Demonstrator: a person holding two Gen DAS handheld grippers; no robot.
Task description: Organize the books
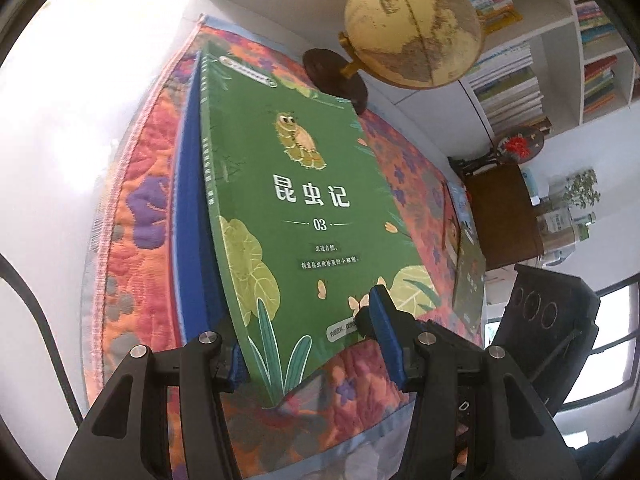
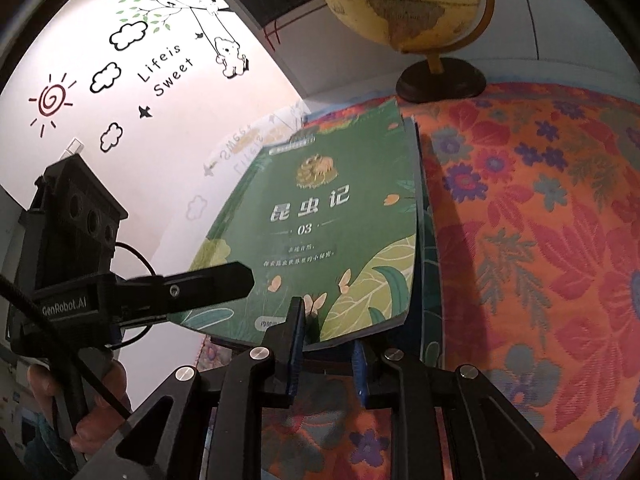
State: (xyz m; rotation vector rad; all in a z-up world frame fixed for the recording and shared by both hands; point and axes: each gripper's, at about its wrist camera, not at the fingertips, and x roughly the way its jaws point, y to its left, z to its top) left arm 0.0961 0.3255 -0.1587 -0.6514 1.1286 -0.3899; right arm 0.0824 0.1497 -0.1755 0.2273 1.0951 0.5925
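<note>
Both grippers hold the green book (image 1: 304,216): my left gripper (image 1: 308,344) spans its near edge, my right gripper (image 2: 326,348) pinches the near corner, above the floral cloth (image 2: 540,240). That thin pinch could let it twist loose.

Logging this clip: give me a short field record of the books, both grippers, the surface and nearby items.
held item: stack of green books, top cover numbered 03
left gripper: around the stack, one finger along the spine side
right gripper: shut on the stack's bottom edge
surface: floral tablecloth
nearby: globe, bookshelf, another green book lying on the cloth
</note>
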